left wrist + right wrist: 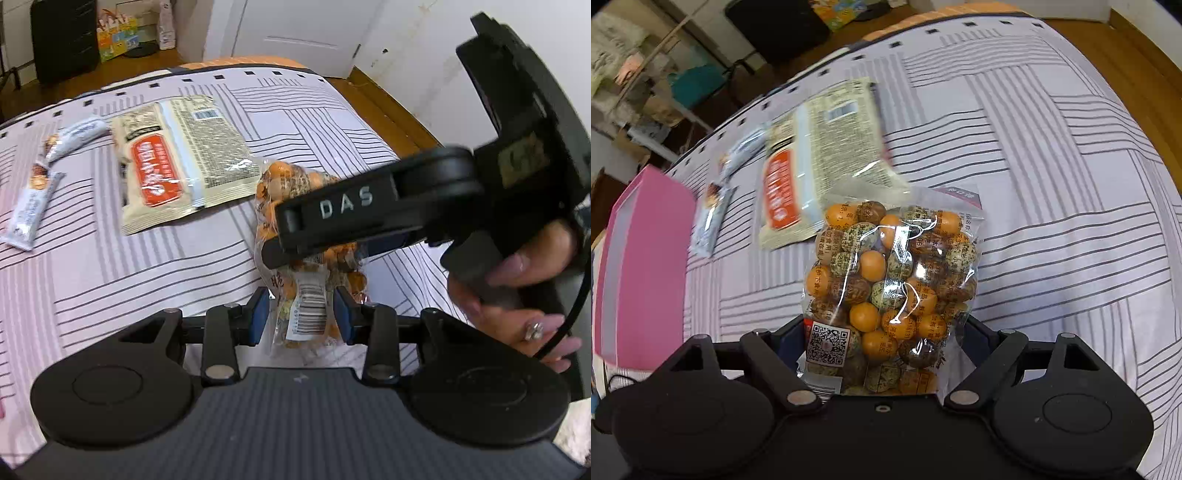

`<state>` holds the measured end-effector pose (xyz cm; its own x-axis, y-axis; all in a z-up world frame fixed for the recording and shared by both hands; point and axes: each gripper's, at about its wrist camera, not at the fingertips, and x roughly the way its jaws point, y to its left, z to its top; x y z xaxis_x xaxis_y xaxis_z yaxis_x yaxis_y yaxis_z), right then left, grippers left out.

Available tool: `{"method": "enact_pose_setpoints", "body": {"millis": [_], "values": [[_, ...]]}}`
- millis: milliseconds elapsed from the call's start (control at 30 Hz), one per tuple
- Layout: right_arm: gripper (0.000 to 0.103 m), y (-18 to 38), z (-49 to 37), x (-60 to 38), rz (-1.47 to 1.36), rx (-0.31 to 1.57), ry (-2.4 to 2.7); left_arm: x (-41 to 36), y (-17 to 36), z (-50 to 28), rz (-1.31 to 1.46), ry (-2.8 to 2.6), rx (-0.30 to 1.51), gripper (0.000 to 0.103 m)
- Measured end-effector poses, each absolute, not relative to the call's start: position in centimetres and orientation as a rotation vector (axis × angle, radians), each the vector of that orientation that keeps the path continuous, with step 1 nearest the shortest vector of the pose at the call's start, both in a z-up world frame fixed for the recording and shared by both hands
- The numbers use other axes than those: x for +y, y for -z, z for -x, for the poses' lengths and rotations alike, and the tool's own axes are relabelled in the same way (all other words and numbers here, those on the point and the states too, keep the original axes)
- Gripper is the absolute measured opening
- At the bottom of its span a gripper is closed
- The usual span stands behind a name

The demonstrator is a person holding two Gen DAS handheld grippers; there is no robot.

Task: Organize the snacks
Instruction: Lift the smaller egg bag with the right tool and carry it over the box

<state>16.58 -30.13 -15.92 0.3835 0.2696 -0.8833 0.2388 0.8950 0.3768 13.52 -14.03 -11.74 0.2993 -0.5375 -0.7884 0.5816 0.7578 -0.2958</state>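
The setting is presenting as a home bedroom. A bed covered in a pale lilac sheet with grey stripe blocks [110, 273] is occupying most of both views, its dark-edged border with small black squares running along the far side. A warm brown wooden floor [388, 99] is showing beyond it, meeting a plain white wall and a white panelled door [295, 33]. A black upright suitcase [62, 37] is standing on the floor beside a colourful printed cardboard box [116, 37]. In the right wrist view, cluttered open shelving with household items [635, 85] is filling the far left corner.
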Motion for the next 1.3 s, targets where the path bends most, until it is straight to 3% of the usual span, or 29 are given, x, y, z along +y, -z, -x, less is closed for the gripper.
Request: {"method": "enact_pose_setpoints", "body": {"millis": [833,1300], "values": [[0.087,7.7,-10.5,-17.9,-0.292,1.019,-0.264,-3.4,5.2,-5.2,-0.07,0.608,0.878,0.036],[0.087,2.6,-18.1,-6.5,-0.214,1.001,-0.431,6.7,1.3,-5.8,-0.127,0.401,0.657,0.037]]}}
